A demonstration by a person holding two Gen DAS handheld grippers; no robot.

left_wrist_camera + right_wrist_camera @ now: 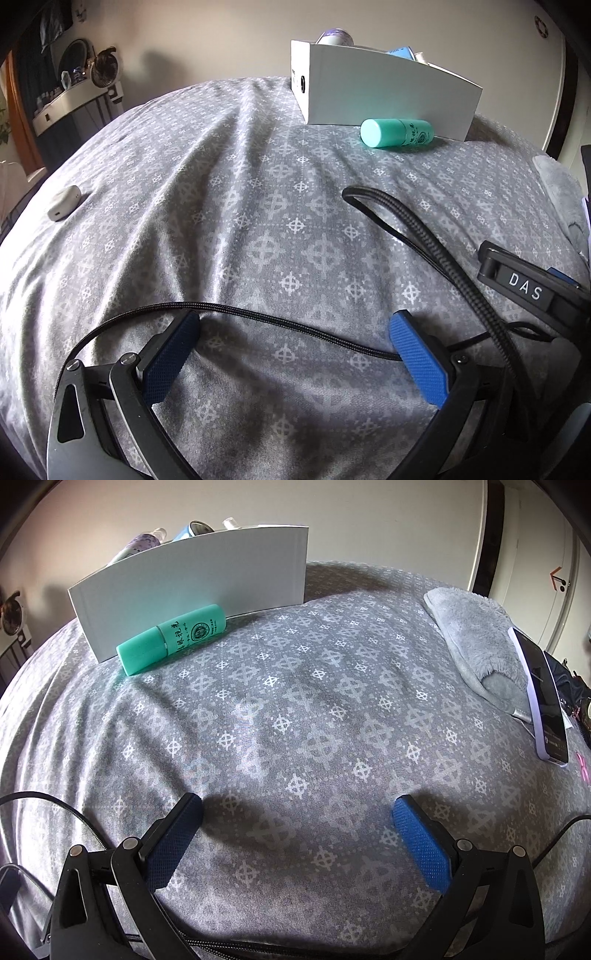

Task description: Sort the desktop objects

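The green tube [171, 642] lay against the white box [192, 587]; light, rigid, likely rolling, best pinched mid-barrel. Both grippers' fingers [421, 845] stood open, empty.

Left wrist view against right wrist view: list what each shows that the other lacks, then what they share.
Left only: a small white case at far left and a thick braided cable.
Right only: a grey plush towel and a phone at the right.
Both: the white box, the green tube lying against it, the patterned grey cloth.
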